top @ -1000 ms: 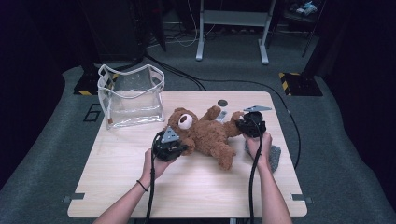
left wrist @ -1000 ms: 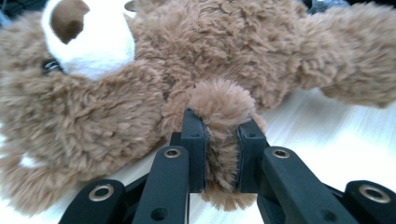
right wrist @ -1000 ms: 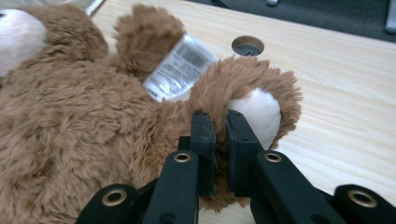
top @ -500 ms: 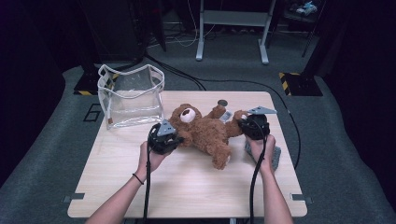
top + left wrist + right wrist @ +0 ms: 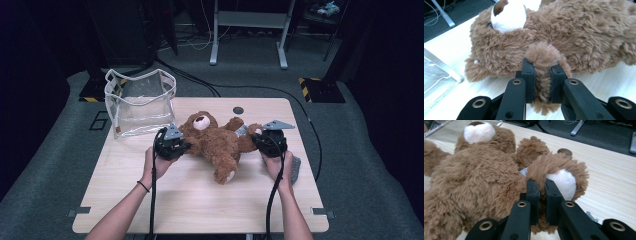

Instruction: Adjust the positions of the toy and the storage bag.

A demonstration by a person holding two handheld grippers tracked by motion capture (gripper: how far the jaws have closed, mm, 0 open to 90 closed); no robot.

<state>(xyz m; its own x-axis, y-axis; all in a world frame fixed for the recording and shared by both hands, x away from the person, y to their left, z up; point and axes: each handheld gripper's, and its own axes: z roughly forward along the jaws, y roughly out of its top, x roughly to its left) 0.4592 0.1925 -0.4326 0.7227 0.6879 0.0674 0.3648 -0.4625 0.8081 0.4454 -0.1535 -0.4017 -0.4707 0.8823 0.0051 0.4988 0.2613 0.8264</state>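
**Item: plush teddy bear, held at two limbs**

Location: mid-table, on its back, just right of the clear bag (image 5: 140, 102).
Left gripper (image 5: 176, 145): I have it clamped on one arm of the teddy bear (image 5: 217, 142); the fur bunches between the pads (image 5: 529, 77).
Right gripper (image 5: 264, 141): I have it pinched on a white-soled foot.
Handling, as I judge it: light, soft, not fragile; the pile compresses and may slip, so I grip limbs near the body.

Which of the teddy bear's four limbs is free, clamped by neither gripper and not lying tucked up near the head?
The teddy bear's lower leg, pointing toward the person with its pale sole showing; it lies loose on the table, while each gripper holds another limb.
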